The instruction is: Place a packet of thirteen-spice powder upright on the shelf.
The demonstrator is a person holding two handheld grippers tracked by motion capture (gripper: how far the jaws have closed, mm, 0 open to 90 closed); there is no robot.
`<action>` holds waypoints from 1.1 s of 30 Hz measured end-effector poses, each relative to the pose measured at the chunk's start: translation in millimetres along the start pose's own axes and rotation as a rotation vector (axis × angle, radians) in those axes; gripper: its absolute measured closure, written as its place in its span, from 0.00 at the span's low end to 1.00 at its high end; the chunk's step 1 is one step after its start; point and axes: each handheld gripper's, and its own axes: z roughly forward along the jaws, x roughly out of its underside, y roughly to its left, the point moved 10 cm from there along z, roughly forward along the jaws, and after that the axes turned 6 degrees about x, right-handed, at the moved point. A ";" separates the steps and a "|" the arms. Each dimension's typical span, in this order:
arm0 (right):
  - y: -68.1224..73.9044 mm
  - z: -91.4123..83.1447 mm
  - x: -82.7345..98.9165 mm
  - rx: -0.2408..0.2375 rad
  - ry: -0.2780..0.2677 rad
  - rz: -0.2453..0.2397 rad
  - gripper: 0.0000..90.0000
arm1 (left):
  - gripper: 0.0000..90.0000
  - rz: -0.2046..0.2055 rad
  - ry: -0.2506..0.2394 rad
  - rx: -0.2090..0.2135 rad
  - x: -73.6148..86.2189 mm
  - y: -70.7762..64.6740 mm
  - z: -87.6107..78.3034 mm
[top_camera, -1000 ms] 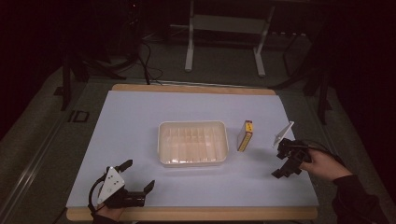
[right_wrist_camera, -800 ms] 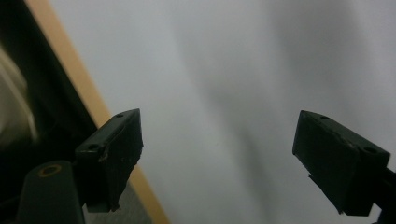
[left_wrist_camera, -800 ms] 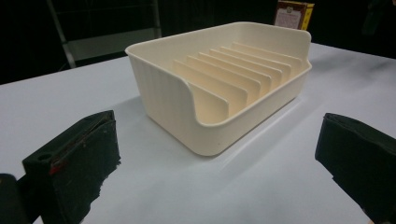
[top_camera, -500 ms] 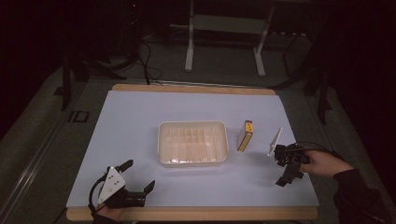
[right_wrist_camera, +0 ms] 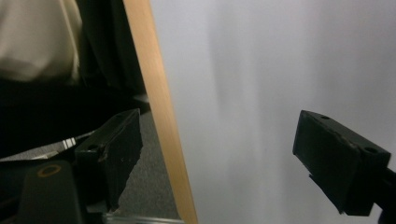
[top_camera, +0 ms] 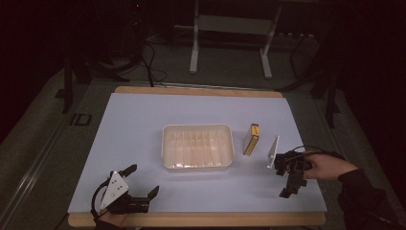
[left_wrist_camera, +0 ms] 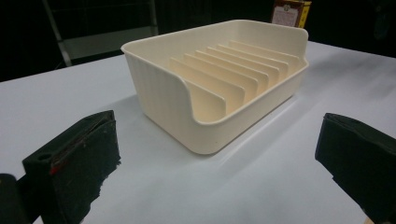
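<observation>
Cream tray with upright dividers sits mid-worktop, and a small yellow box stands just beside its right wall. The right hand-held gripper lies to the right of the box, near it but apart, close to the worktop's right edge. Its jaws have just been opening and now stand wide apart with nothing between them; in the right gripper view they frame bare worktop and its wooden edge strip. The right hand holds it from the right side, forearm in a dark sleeve coming from the lower right, jaws aimed toward the near edge. The left hand-held gripper rests at the near-left corner, released, jaws spread and empty, pointing toward the tray, which stands well ahead of them in the left gripper view.
</observation>
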 end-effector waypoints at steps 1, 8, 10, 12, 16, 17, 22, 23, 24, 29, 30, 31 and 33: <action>1.1 -1.7 -3.0 -0.001 -0.010 -0.005 0.16 | 0.00 0.000 0.000 0.001 0.0 -0.1 0.0; 9.7 -8.1 -23.0 -0.017 -0.052 -0.041 0.14 | 0.00 -0.001 0.000 0.001 0.3 -0.1 0.0; 11.7 -8.0 -27.2 -0.020 -0.053 -0.057 0.14 | 0.00 -0.001 0.000 0.001 0.4 -0.1 0.0; 14.2 -8.1 -30.8 -0.033 -0.052 -0.062 0.14 | 0.00 -0.002 0.000 0.004 0.5 -0.3 0.1; 14.9 -8.1 -36.1 -0.034 -0.050 -0.065 0.14 | 0.00 -0.001 0.001 0.004 0.8 -0.4 0.4; 15.3 -7.4 -39.5 -0.027 -0.045 -0.067 0.13 | 0.00 -0.001 -0.001 0.005 0.6 -0.6 0.2; 16.4 -6.2 -47.5 -0.020 -0.046 -0.092 0.13 | 0.00 -0.001 -0.001 0.005 0.5 -0.5 0.0; 16.4 -6.2 -47.5 -0.020 -0.046 -0.092 0.13 | 0.00 -0.001 0.000 0.006 0.5 -0.6 0.1; 16.4 -6.2 -47.5 -0.020 -0.046 -0.092 0.13 | 0.00 -0.001 0.000 0.006 0.5 -0.6 0.1; 14.2 -8.9 -60.0 0.023 -0.038 -0.125 0.14 | 0.00 -0.002 -0.001 0.007 0.3 -0.6 0.0; 14.2 -8.9 -60.0 0.023 -0.038 -0.125 0.14 | 0.00 -0.002 -0.002 0.006 0.2 -0.6 0.0; 14.6 -9.9 -61.4 0.023 -0.035 -0.123 0.14 | 0.00 -0.002 -0.002 0.007 0.2 -0.7 0.0; 12.1 -11.2 -68.0 0.042 -0.039 -0.109 0.16 | 0.00 -0.005 -0.006 0.008 -0.2 -0.7 0.0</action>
